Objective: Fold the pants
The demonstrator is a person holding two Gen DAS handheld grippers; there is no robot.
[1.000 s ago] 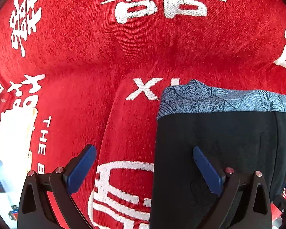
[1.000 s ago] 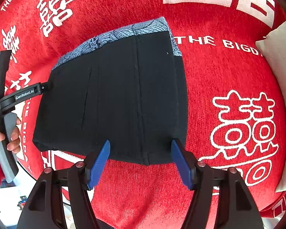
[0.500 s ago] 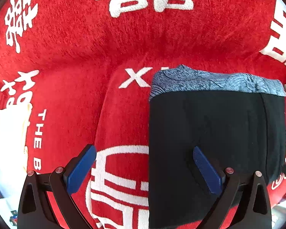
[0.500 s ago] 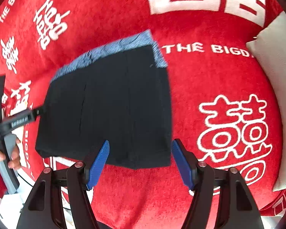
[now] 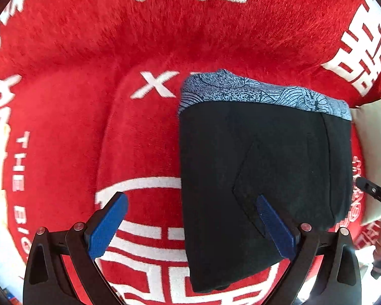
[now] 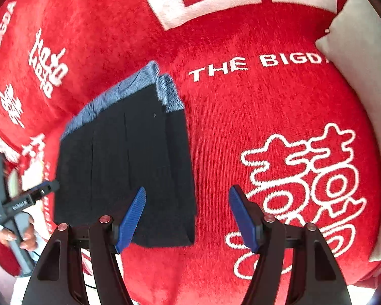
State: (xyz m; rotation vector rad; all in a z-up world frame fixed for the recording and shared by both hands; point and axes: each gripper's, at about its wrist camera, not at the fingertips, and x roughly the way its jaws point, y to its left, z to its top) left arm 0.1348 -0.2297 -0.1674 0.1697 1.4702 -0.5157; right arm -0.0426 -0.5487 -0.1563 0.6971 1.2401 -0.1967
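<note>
Black folded pants point(image 5: 264, 178) on red blanket point(image 5: 76, 127)

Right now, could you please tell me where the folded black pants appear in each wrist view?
Left wrist view: folded black pants fill the right of centre, blue patterned band on top.
Right wrist view: pants lie left of centre, partly blurred.
Shared landmark: the blue patterned band along the far edge of the pants, on the red blanket.
</note>
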